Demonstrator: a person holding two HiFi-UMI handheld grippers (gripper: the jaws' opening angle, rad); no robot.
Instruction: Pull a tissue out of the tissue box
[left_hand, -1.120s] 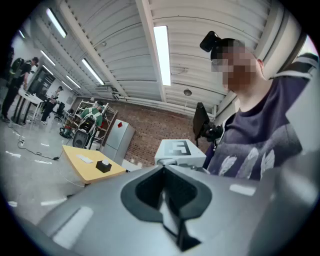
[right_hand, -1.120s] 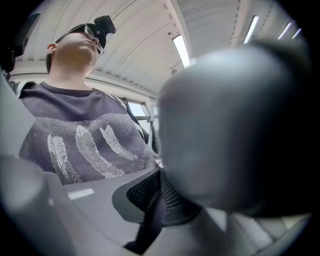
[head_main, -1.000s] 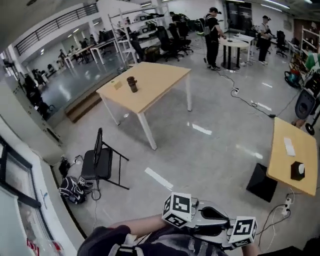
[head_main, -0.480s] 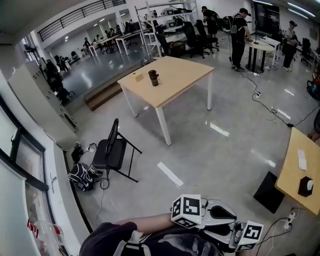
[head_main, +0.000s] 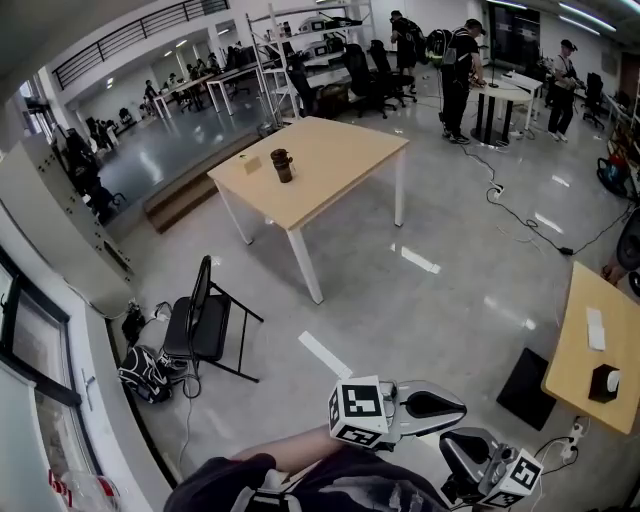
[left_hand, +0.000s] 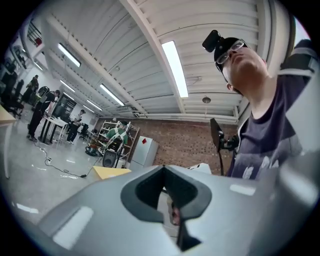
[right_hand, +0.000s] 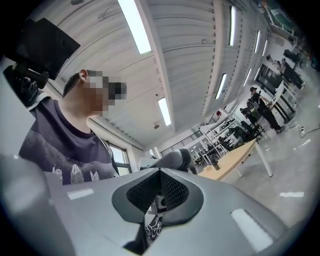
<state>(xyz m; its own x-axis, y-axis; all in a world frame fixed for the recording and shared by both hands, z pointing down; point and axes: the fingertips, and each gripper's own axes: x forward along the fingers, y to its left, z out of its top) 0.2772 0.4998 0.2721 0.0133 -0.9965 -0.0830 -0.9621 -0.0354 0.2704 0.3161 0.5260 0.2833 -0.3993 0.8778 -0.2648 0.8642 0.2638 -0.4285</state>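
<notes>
No tissue box shows for certain. A small black box with something white on top (head_main: 600, 383) sits on the wooden table (head_main: 575, 370) at the right edge, too small to identify. My left gripper (head_main: 452, 406) is at the bottom of the head view, held level, its marker cube toward the left and its jaws shut on nothing. My right gripper (head_main: 462, 447) hangs just below and to the right of it, also shut and empty. The left gripper view shows shut jaws (left_hand: 172, 210) against the ceiling and the person. In the right gripper view the shut jaws (right_hand: 156, 202) point toward the hall.
A large wooden table (head_main: 340, 165) with a dark cup (head_main: 283, 164) stands mid-hall. A black folding chair (head_main: 205, 320) and a backpack (head_main: 145, 372) are at the left. A flat white item (head_main: 594, 328) lies on the right table. A black panel (head_main: 524, 389) leans by it. People stand far back.
Both grippers have shifted across the bottom of the head view. The right gripper has swung toward the lower right corner and turned. The head camera's view has also shifted.
</notes>
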